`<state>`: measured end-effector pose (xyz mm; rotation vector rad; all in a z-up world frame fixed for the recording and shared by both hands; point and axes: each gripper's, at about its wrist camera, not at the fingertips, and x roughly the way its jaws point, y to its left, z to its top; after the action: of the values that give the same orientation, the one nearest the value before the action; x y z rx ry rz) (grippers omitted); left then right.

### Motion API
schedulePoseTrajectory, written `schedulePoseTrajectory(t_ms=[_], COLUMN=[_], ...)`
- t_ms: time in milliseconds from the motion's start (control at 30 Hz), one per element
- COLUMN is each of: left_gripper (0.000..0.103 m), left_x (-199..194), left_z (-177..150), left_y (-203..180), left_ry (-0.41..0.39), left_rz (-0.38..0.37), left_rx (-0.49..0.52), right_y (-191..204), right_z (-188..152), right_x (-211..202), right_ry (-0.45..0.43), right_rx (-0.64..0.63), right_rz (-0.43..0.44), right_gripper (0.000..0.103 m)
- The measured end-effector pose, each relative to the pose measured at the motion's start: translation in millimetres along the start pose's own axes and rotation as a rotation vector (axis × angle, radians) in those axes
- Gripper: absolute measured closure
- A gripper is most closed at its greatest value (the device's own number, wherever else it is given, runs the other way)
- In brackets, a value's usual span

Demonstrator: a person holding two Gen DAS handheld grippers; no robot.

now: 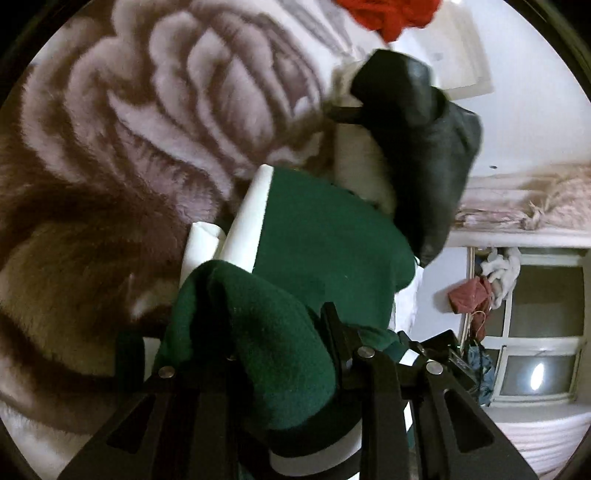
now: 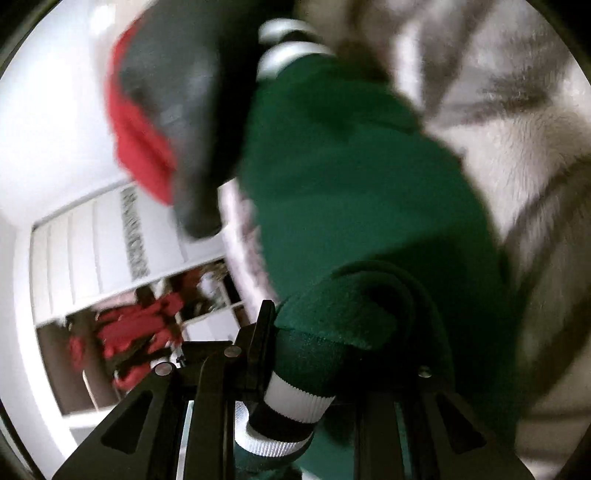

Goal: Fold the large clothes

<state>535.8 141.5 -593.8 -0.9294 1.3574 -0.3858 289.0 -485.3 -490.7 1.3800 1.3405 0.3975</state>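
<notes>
Green jacket [image 1: 325, 236], white-sleeved w/ striped rib cuffs, hangs bunched between both tools over a fuzzy rose-print blanket [image 1: 122, 122]; L gripper [image 1: 280, 332] is clamped on a thick wad of the green fabric, jaws buried in it; R gripper [image 2: 317, 332] likewise pinches a green fold just beside a white-and-green cuff [image 2: 295, 402]; a black garment [image 1: 424, 155] lies up against the jacket's far end, touching it; a red garment [image 1: 391, 14] sits beyond on the bed; window [image 1: 535, 325] and curtain in bkgd of left view; right view blurred, wardrobe doors [image 2: 92, 251] and red clothes behind.
</notes>
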Motion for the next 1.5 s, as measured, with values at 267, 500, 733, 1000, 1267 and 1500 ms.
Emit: schedulePoseTrajectory(t_ms=[267,500,733,1000,1267,1500], left_gripper=[0.072,0.029,0.027,0.007,0.007,0.008], left_x=[-48,-33,-37,-83,-109,-125], left_z=[-5,27,24,17,-49,-126], left_y=[-56,-63,-72,-128,-68,-7], left_ry=[-0.007,-0.026,-0.089,-0.349,-0.458,-0.424], left_rz=[-0.010,-0.024,0.078,0.239,0.494,0.651], left_rx=[0.056,0.030,0.061,0.303,0.203,0.054], right_y=[20,47,57,74,13,6], right_z=[20,32,39,32,57,61], right_x=[8,-11,-35,-59,29,51], right_ry=[0.081,0.027,-0.068,-0.071,0.202,0.252], right_rx=[0.056,0.107,0.018,-0.355,-0.473,-0.408], right_rz=[0.080,0.186,0.106,-0.301,-0.410,-0.232], right_gripper=[0.077,0.052,0.027,0.017,0.000,0.049])
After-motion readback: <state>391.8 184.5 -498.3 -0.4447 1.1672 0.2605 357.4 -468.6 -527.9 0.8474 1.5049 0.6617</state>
